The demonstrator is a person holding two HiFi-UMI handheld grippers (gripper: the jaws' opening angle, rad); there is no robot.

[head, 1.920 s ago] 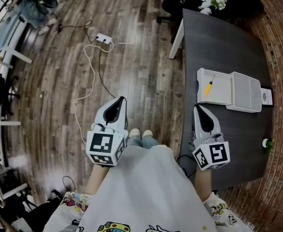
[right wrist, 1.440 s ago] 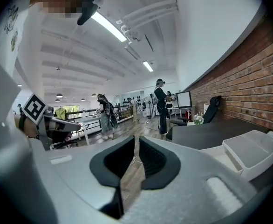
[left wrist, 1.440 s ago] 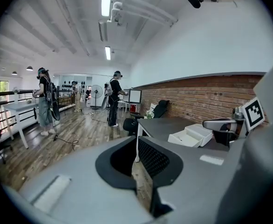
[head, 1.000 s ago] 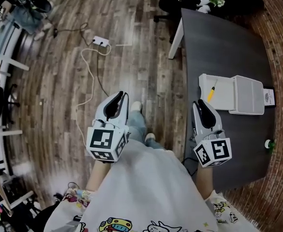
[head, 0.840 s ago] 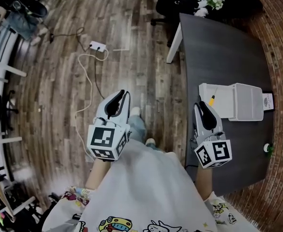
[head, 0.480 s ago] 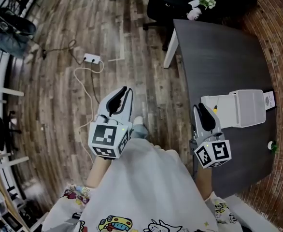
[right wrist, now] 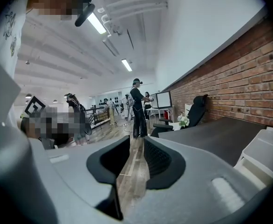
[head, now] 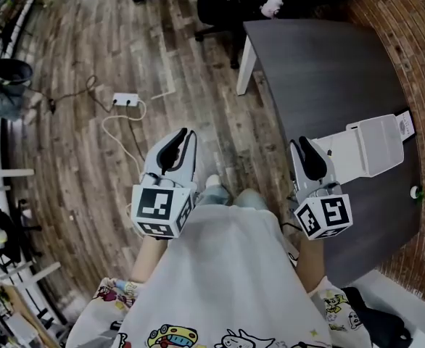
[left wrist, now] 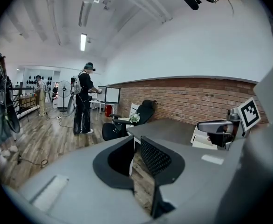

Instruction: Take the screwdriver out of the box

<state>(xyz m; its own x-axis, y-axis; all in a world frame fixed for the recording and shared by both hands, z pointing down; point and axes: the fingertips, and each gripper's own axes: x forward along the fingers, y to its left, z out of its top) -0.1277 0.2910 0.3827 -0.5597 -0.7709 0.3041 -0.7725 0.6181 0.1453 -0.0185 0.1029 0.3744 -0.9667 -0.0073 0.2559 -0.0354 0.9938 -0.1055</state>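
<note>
Approach to the box (head: pixel 372 147) is judged to be the step in hand; nothing is gripped yet. The white box is seen lying open on the dark table (head: pixel 321 64), close to the table's near edge, with its flat near half just beyond the tips of the right gripper (head: pixel 302 145). The screwdriver cannot be made out with certainty in any view. It is presumed to lie in that near half, which is partly covered by the right gripper in the head view. In the right gripper view the box is caught only at the far right edge, so the jaws are not yet aimed at it.

The right gripper's jaws have just been opening and are observed moderately parted, with nothing between them but wooden floor (head: pixel 67 158) beyond. The left gripper (head: pixel 182 135) is held over the floor, well apart from the table. Its jaws are set a narrow gap apart and are likewise empty.

For the step to be done well, the right gripper should be swung toward the box until the screwdriver is centred between the pads. It should then be lowered with the jaws set across the tool, not along it. The handle is recommended as the thicker, surer hold. The box looks light and may be dragged, so steadying its rim with the left gripper is advised.
</note>
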